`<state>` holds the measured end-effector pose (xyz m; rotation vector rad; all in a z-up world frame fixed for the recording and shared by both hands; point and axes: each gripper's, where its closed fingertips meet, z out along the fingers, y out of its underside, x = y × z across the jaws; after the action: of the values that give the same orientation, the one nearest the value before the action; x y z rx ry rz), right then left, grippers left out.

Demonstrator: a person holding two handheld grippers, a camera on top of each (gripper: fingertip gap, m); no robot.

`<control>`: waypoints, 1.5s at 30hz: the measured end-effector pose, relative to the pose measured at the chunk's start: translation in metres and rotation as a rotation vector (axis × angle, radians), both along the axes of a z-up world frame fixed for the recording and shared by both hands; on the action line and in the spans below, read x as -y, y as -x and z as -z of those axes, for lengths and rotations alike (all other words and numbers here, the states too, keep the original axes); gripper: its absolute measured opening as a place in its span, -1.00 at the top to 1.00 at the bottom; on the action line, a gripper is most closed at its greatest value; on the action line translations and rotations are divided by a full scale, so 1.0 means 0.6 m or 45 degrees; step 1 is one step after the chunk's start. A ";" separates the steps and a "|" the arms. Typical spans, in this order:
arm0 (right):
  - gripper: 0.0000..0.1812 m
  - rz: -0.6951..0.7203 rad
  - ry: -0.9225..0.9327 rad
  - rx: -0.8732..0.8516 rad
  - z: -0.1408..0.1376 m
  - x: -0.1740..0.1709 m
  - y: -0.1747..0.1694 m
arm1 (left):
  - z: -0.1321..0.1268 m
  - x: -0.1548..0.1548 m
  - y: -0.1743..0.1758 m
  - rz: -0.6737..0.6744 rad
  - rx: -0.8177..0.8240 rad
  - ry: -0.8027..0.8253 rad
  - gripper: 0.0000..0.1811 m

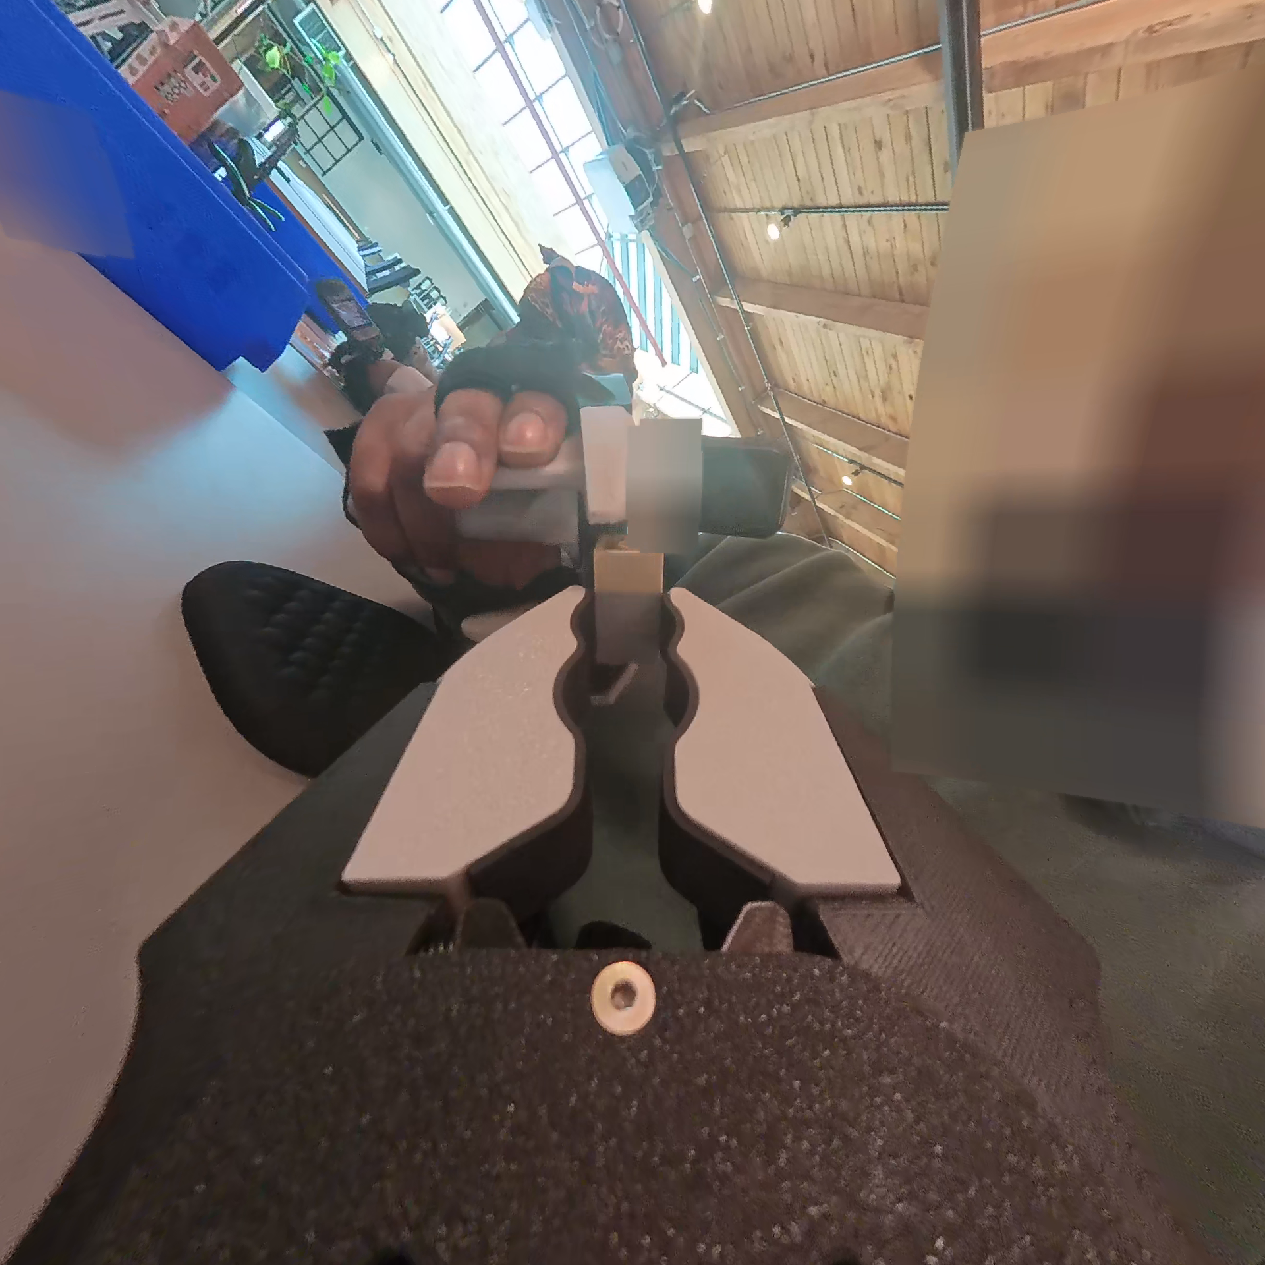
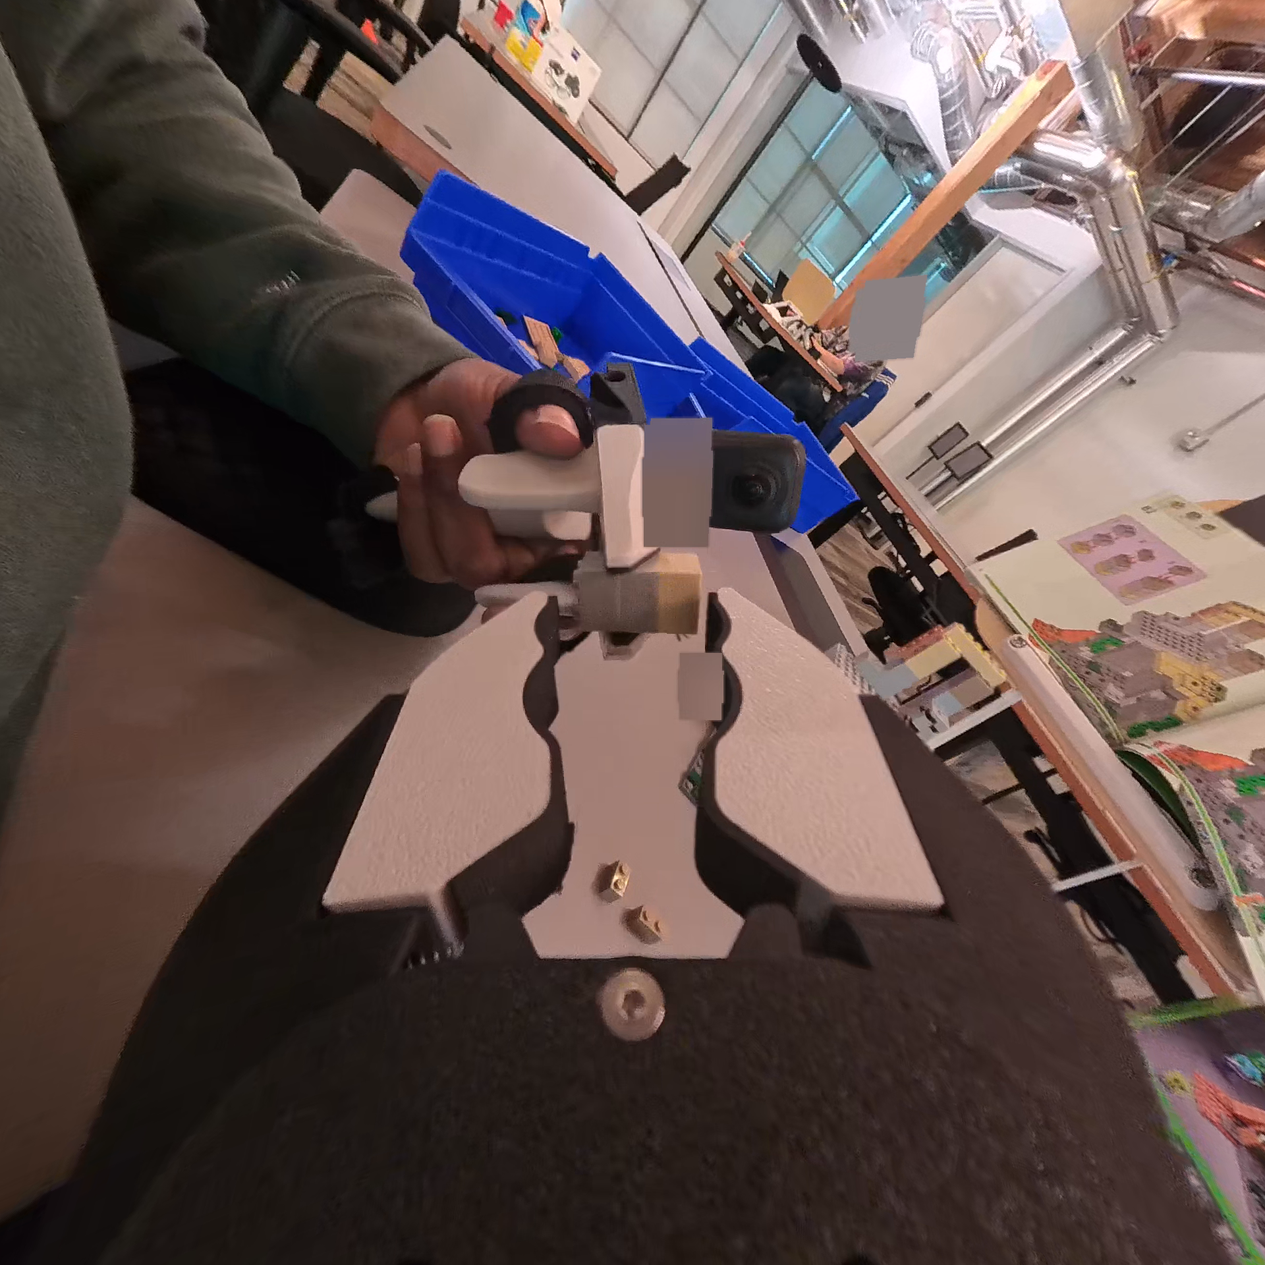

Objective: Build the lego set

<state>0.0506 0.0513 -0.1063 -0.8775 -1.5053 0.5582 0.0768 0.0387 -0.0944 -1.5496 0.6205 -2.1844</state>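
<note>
Grey-and-tan brick stack [image 2: 640, 602] is held in mid-air between both tools, above the white table [image 2: 636, 753]. Left gripper [image 1: 626, 602] clamps its grey end; right gripper [image 2: 633, 616] closes on it too. Two loose tan bricks [image 2: 630, 900] lie below the stack.

Risk: twisting could split the stack.

No legible writing; instruction booklet [image 2: 1129, 657] right of stack.

Both grippers have pale grey wavy-edged fingers [image 1: 479, 753] on textured black bodies, each with a silver hex screw [image 2: 630, 1004]; the person wears a grey-green sleeve [image 2: 226, 226].
</note>
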 end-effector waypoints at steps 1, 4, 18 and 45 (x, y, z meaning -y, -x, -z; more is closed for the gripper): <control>0.60 0.001 -0.016 -0.017 -0.002 0.002 0.000 | 0.001 0.000 -0.001 -0.003 -0.010 -0.001 0.82; 0.63 0.028 -0.027 -0.021 -0.003 0.000 -0.002 | 0.002 0.000 -0.004 -0.021 -0.014 0.002 0.82; 0.64 -0.322 1.923 -0.051 0.018 -0.017 -0.012 | 0.055 -0.053 0.020 -0.696 -0.834 -1.447 0.61; 0.61 0.013 1.202 0.268 0.092 -0.098 -0.009 | 0.134 -0.115 0.029 -0.412 -0.792 -1.040 0.81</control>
<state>0.0559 0.1099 -0.1614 -1.6990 -1.3978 1.2422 0.0597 0.1075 -0.1747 -1.6513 1.1583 -0.9678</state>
